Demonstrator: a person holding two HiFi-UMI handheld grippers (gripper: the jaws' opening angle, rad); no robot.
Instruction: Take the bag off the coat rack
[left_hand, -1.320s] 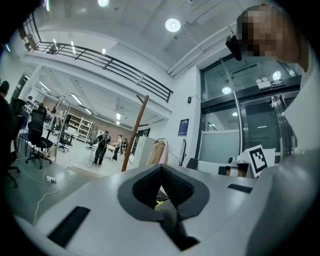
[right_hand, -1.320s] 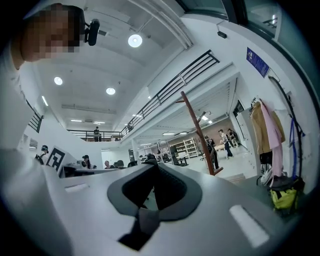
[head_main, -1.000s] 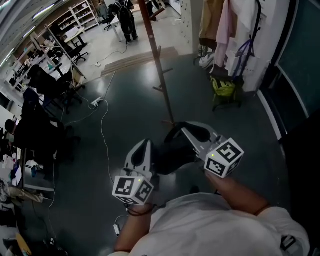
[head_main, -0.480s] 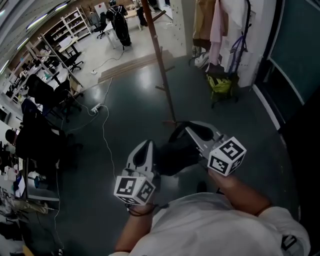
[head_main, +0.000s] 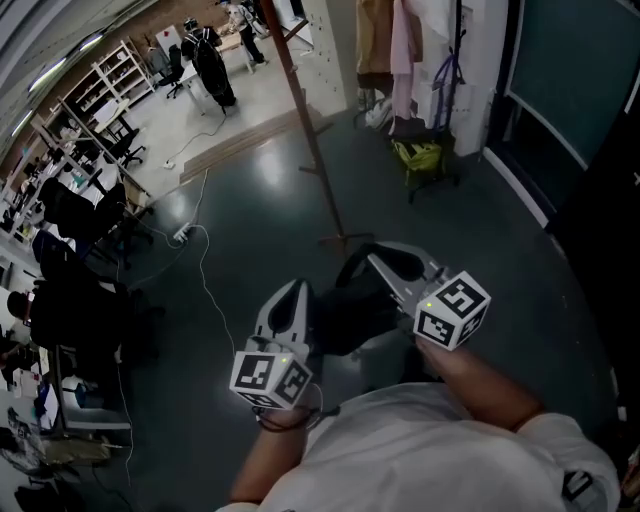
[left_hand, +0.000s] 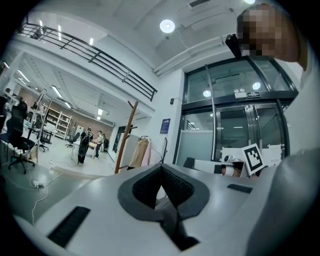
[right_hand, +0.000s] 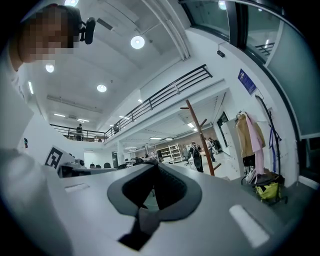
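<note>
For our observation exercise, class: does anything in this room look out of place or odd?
A white cable trails loose across the floor from a power strip, a likely trip hazard. The wooden coat rack looks bare; a yellow-green bag sits low beneath the hanging clothes.

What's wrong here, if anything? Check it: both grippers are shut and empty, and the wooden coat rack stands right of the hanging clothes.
The side is wrong. In the head view the wooden coat rack stands left of the hanging clothes, not right. The left gripper and right gripper are shut and empty, as said.
</note>
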